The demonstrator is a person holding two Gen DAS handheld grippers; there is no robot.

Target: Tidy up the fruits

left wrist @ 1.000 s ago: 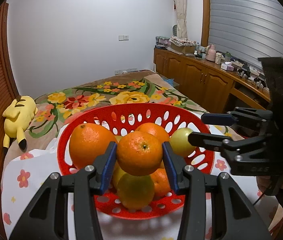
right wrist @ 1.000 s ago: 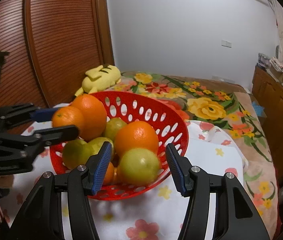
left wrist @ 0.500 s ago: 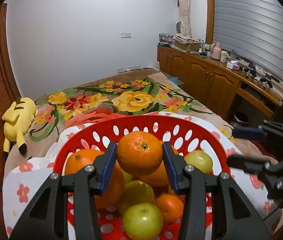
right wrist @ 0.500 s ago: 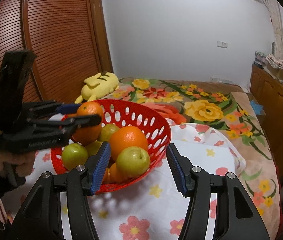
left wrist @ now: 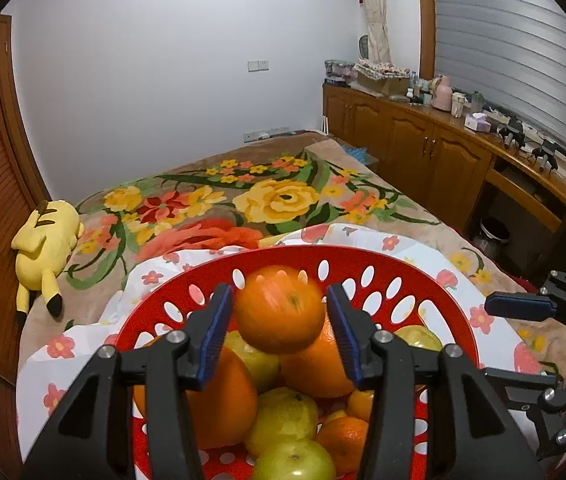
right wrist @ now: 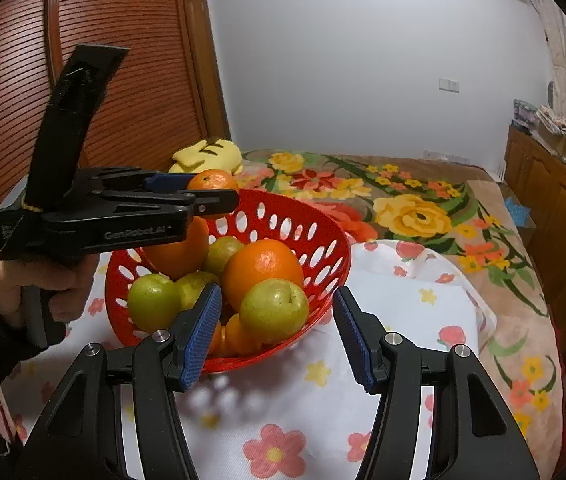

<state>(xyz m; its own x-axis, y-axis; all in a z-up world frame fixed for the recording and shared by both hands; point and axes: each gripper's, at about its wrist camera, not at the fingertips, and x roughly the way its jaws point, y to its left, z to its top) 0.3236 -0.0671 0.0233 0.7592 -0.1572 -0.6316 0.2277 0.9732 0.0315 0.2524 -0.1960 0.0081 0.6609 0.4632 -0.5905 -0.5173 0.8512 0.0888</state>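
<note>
Carried forward over the red perforated plastic basket, the left gripper (jaws opening) lets the round orange mandarin hang directly above the piled fruit; the right gripper waits half-open, empty.

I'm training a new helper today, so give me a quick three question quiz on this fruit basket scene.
1. True or false: the right gripper holds a fruit.
2. What lies between the left gripper's fingers: A an orange, B a green fruit, C nothing?
3. What colour is the basket?

Key: 1 false, its fingers are apart with nothing pressed between them. 2 A; the fingers are opening and the orange looks loose. 3 red.
</note>
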